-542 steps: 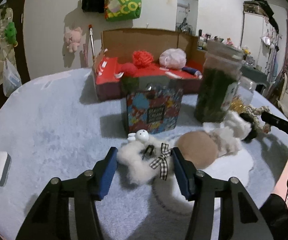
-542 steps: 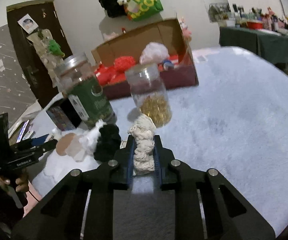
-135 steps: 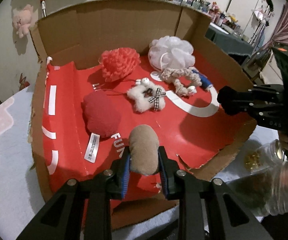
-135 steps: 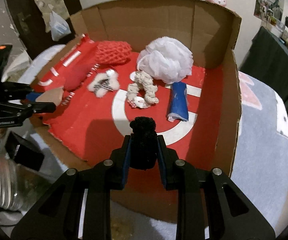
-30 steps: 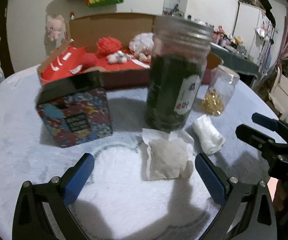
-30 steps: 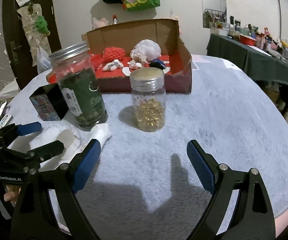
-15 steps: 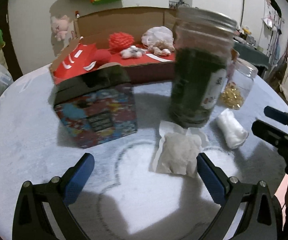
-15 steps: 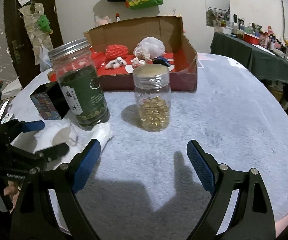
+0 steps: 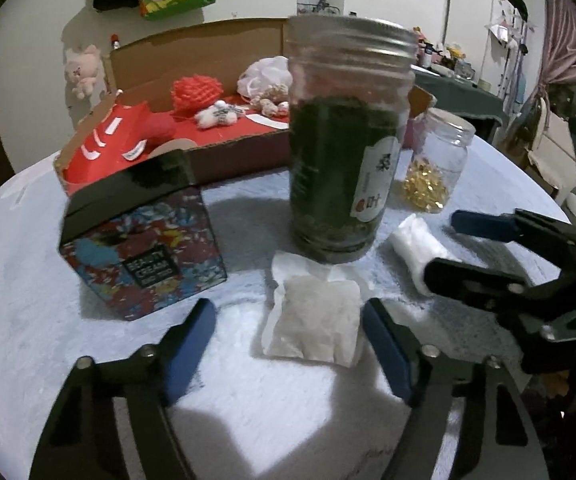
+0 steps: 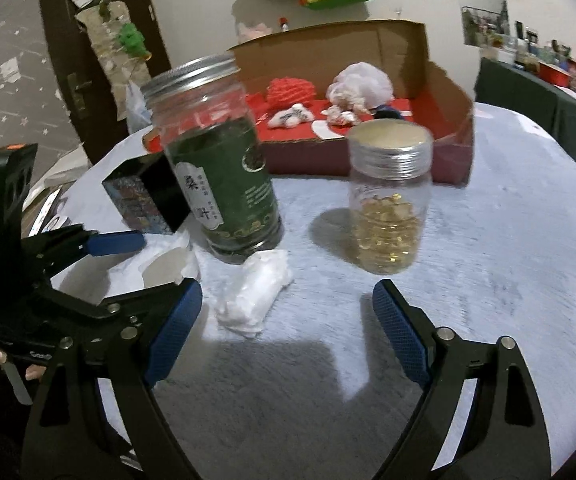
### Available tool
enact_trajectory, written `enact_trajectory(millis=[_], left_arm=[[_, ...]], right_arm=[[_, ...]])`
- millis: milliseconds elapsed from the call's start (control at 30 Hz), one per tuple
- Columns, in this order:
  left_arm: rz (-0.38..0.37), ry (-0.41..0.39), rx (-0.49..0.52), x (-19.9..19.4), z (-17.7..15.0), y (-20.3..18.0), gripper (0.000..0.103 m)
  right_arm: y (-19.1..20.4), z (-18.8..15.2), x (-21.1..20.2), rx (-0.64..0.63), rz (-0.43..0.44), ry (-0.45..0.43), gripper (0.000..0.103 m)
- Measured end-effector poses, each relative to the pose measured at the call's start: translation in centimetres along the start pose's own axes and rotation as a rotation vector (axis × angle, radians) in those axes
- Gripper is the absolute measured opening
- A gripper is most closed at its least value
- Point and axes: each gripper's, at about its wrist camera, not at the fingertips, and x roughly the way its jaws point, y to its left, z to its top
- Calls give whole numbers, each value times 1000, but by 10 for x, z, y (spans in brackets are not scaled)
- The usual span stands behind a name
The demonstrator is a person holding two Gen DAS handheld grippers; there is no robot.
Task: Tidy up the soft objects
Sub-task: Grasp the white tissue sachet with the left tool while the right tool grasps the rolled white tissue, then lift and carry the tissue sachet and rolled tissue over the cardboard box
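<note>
Pale fleecy cloth covers the round worktop [image 9: 28,280] in our left view, with a cream wall and a green bag behind. Our left tongs [image 9: 288,344] are spread wide and empty, straddling a flat white pouch [image 9: 315,324] that lies between the blue pads without touching either one. Just beyond the pouch stands a tall green jar [image 9: 341,148], with a patterned tin [image 9: 144,240] ahead to the left. Further back sits the cardboard box [image 9: 208,52] with red lining, already holding several soft items. Off to the right, the right tongs [image 9: 447,246] reach in near a white rolled cloth [image 9: 415,244].

From the right view, our right tongs [image 10: 288,316] are likewise released and hold nothing. The rolled cloth [image 10: 256,296] lies ahead, nearer the left pad than the right one, just in front of the green jar [image 10: 216,160]. A small jar of gold beads [image 10: 389,204] stands ahead to the right, and the box [image 10: 443,92] lies well beyond both jars. The left tongs [image 10: 116,268] show at the left edge.

We judge the step in hand to be picking up these two last soft pieces. For the pouch, we should lower until the pads flank its middle, then close gently so it bunches without slipping. For the roll, we should shift left to centre it and keep clear of the green jar, which looks easy to knock.
</note>
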Motion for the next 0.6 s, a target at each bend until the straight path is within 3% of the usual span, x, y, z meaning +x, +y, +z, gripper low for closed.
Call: enact_trajectory(millis=[100, 167, 267, 367, 600], left_arm=[[-26, -24, 42, 0, -3, -5, 58], [-62, -35, 54, -3, -5, -7, 34], [-85, -50, 42, -9, -4, -7, 20], [-140, -73, 18, -18, 0, -5, 18], [-171, -132, 32, -36, 7, -10, 18]], right_arm=[[3, -1, 8, -13, 22, 25, 59], [8, -4, 10, -37, 27, 19, 38], [12, -6, 7, -46, 62, 7, 18], [17, -5, -2, -58, 61, -29, 15], [20, 4, -20, -65, 73, -73, 15]])
